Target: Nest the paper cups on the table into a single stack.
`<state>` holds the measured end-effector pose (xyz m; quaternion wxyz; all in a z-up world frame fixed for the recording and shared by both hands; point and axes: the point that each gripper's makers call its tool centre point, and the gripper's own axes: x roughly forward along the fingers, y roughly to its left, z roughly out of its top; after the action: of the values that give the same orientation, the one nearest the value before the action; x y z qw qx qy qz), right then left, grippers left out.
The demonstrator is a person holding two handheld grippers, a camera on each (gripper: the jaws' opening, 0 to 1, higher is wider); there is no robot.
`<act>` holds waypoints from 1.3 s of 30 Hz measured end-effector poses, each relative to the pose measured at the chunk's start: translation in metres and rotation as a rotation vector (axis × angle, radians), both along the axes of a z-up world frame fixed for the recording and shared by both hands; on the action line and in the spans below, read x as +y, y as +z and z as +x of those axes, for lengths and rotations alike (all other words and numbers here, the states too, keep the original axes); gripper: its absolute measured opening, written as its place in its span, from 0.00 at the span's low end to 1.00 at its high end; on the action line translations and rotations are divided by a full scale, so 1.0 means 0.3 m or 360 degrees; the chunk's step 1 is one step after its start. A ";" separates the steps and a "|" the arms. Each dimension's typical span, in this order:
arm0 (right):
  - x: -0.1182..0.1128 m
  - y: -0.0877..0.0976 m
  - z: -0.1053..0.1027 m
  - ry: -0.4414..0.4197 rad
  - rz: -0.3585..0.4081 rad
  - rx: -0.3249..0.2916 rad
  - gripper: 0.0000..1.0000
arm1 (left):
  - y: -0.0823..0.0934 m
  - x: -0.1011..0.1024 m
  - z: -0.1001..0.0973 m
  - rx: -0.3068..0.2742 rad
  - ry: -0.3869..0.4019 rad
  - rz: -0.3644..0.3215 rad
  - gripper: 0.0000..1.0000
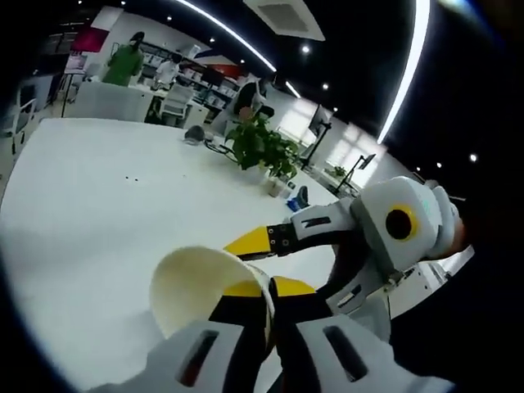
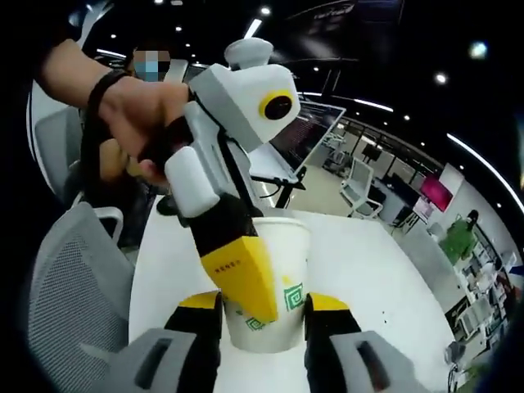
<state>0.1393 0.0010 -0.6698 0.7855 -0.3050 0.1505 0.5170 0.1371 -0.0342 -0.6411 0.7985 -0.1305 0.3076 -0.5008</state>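
A paper cup (image 2: 270,286) is held upright between the right tool (image 2: 264,315) jaws above the white tabletop (image 2: 368,270). The left tool (image 2: 246,282) is clamped on its rim. Release is best delayed until the cup is seated squarely. Potted plant (image 1: 262,147) noted beyond.

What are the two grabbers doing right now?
Left gripper: shut on the paper cup's rim.
Right gripper: shut on the same paper cup's body.
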 end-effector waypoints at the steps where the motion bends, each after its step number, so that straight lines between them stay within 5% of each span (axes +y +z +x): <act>1: -0.003 -0.003 -0.004 -0.0010 0.0003 0.0017 0.43 | 0.000 0.000 0.001 -0.0001 -0.0005 -0.0003 0.00; 7: -0.037 -0.021 -0.003 -0.0094 0.0035 0.0063 0.55 | -0.003 0.003 0.001 -0.0056 0.0002 0.0058 0.00; 19: -0.127 -0.087 -0.004 -0.0279 0.0091 0.0221 0.62 | -0.042 0.042 0.046 -0.0126 0.0014 0.0242 0.00; 39: -0.268 -0.186 -0.040 -0.0543 0.0154 0.0404 0.66 | -0.165 0.022 0.111 -0.0268 -0.0151 0.0773 0.00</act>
<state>0.1273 -0.0793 -0.7256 0.8502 -0.1694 0.2727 0.4173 0.1704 -0.0276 -0.6907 0.8047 0.1217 0.3571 -0.4583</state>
